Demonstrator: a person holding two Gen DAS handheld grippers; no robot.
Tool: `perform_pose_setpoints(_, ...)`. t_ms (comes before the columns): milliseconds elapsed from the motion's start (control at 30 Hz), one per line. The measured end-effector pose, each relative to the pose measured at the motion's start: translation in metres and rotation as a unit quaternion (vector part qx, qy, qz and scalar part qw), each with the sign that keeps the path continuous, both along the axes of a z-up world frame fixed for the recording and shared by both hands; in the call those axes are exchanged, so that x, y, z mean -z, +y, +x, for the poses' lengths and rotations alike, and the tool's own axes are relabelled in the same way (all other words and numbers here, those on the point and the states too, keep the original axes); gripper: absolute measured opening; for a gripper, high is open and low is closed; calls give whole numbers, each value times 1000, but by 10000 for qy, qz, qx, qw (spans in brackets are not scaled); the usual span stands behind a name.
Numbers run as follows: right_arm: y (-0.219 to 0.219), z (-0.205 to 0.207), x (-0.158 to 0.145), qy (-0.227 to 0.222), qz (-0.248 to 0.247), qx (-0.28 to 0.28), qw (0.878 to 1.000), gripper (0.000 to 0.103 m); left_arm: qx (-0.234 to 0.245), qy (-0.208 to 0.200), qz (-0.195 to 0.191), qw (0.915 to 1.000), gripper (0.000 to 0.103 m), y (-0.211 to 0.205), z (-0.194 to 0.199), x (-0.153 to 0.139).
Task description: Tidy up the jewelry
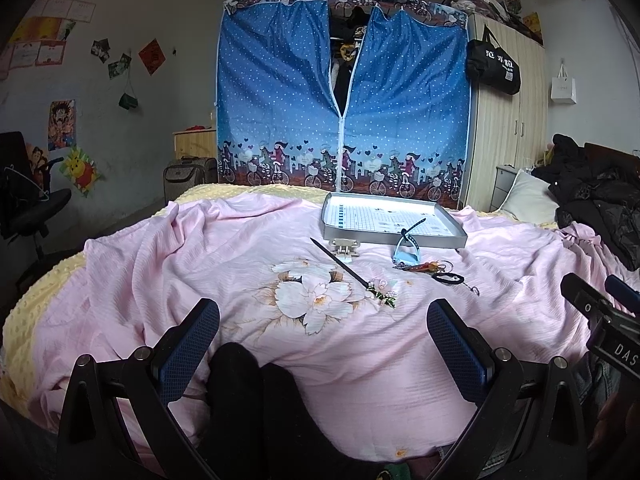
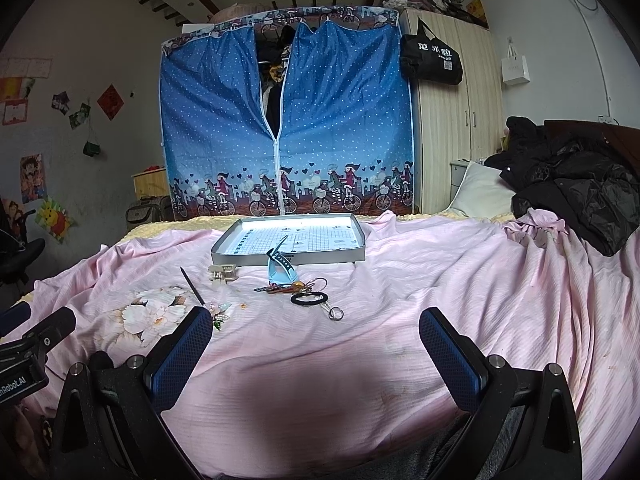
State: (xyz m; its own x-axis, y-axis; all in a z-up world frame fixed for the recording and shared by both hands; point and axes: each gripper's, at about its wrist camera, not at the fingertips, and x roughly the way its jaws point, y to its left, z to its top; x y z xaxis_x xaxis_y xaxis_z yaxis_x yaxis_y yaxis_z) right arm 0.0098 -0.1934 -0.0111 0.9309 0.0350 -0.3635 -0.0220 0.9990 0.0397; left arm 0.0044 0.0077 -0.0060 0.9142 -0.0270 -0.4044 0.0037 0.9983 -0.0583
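I held both tools, left (image 1: 324,344) and right (image 2: 316,354), wide and empty above the bed (image 2: 440,288); the jewelry, hairpin (image 1: 344,271) and hair tie (image 2: 307,299) included, lay loose before the tray (image 2: 224,249), presumably its destination.

Domestic bedroom: bed (image 2: 440,280) under pink floral sheet (image 1: 200,248), zippered blue fabric wardrobe (image 1: 280,100), wooden wardrobe (image 2: 452,120), posters (image 1: 62,124) on wall, suitcase (image 1: 188,178).

Pink floral bedsheet (image 2: 400,280); blue polka-dot fabric wardrobe (image 2: 344,120), part unzipped; wooden wardrobe (image 2: 460,120) with hanging black bag (image 2: 432,60); black jackets (image 2: 572,184).
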Motion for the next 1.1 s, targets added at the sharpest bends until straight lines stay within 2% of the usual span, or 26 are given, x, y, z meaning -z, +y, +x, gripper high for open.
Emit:
perform_pose_setpoints(133, 0, 1, 7, 60, -58, 9, 10000, 103, -24, 46, -101, 9999, 101, 0, 1, -1)
perform_pose_setpoints(467, -3, 1, 5, 254, -57, 167, 9995, 103, 18, 513, -325, 9982, 101, -4, 15, 3)
perform_pose_setpoints(633, -3, 16, 8, 674, -108, 274, 9973, 103, 96, 806, -322, 9962, 101, -5, 30, 6)
perform_pose_setpoints(833, -9, 61, 24, 1625, 276, -442, 9853, 103, 249, 1249, -338, 9913, 101, -2, 68, 24)
perform_pose_setpoints(967, -8, 92, 27, 1897, 64, -817, 9784, 103, 530, 1356, -691, 9869, 101, 3, 93, 29)
perform_pose_setpoints(1100, -17, 124, 31, 2170, 98, -1089, 9700, 103, 845, 1558, -1058, 9785, 100, 4, 125, 37)
